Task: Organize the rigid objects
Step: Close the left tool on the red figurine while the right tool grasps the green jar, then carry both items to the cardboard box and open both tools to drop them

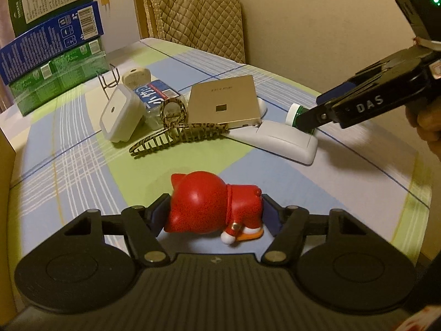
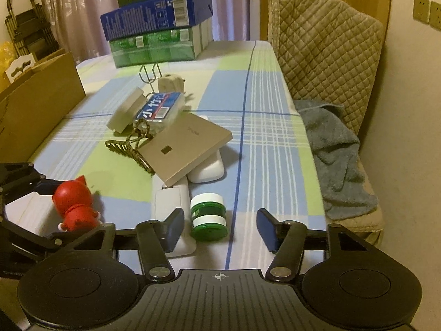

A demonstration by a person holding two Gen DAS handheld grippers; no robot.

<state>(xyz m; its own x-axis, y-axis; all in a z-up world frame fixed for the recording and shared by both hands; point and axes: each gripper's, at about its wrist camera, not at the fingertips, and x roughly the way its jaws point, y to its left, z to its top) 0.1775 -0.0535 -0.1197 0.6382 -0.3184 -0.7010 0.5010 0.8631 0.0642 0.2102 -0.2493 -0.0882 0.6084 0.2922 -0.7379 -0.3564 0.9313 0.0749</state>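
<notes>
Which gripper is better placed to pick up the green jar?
Right. The green jar lies between the fingers of the right gripper, which are not yet touching it. The left gripper is around the red figure.

quilted chair cover (image 2: 328,41) far beyond fingers, right | grey towel (image 2: 333,149) right of fingers | cardboard box (image 2: 35,104) left | wall sockets (image 2: 425,13) upper right

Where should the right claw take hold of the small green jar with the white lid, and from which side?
Probably across the round body of the small green jar with the white lid, coming from above and behind as the right claw is placed now. The jar lies on its side, lid pointing away, so its curved flanks face the two fingers. The white flat box beside it crowds the left finger.
</notes>
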